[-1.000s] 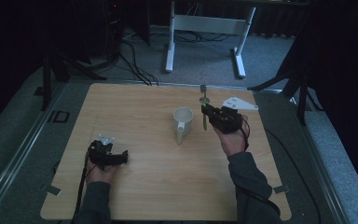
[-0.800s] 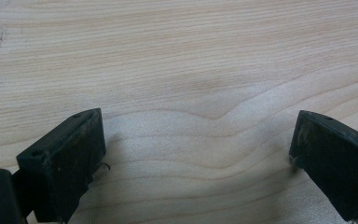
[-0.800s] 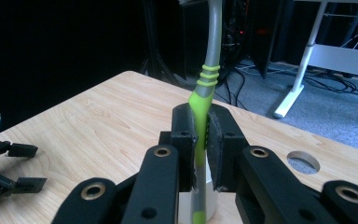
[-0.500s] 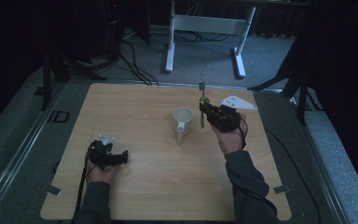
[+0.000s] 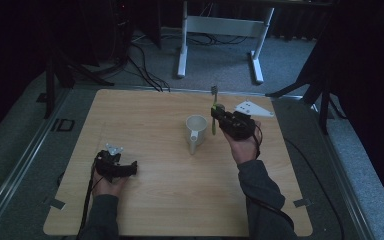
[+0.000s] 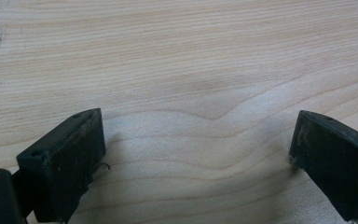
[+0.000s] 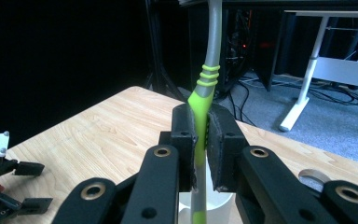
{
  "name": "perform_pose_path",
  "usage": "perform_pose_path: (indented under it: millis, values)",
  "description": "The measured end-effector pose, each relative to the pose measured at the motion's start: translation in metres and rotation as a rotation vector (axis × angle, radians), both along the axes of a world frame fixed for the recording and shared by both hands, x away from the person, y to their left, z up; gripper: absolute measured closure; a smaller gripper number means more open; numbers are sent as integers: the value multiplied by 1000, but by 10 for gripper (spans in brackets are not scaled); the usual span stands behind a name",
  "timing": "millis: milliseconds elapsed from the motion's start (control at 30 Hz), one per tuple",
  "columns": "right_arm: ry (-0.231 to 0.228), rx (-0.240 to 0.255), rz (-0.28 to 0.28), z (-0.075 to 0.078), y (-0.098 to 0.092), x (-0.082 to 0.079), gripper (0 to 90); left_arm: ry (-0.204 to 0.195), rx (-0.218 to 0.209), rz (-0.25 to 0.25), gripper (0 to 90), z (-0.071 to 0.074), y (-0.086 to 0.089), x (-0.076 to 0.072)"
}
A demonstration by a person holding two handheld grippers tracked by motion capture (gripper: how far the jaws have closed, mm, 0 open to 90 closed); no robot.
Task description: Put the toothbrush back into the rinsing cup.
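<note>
1. Mug (image 5: 196,131), white, stands near the middle of the wooden surface (image 5: 150,125), handle toward the person; its inside is hard to make out.
2. Right tongs (image 7: 200,140) pinch a green-and-grey toothbrush (image 7: 200,100), upright, just beside and above the mug.
3. Left tongs (image 6: 196,154) rest spread on bare wood.
4. Grey carpet, cables and a white desk frame (image 5: 220,30) lie beyond; the room is dark.
5. Toothbrush's bristle end is cut off in the right gripper view.

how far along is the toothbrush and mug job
Done: the right claw has the green toothbrush clamped upright. In hand: it hangs beside the white mug, its lower end near the rim. Left: probably dropping it into the mug. The left claw rests open on the table.
</note>
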State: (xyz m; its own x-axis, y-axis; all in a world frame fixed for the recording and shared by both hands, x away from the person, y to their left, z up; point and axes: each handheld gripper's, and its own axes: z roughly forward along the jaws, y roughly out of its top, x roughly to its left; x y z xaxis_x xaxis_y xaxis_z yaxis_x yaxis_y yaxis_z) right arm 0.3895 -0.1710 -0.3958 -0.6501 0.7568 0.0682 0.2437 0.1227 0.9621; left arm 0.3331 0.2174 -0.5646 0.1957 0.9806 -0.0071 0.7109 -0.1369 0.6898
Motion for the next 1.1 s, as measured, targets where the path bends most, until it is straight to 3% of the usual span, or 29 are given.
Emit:
perform_pose_path:
  millis: [1100]
  values:
    - [-27, 39, -11, -5, 11, 6, 818, 0, 0, -1, 36, 0, 0, 0]
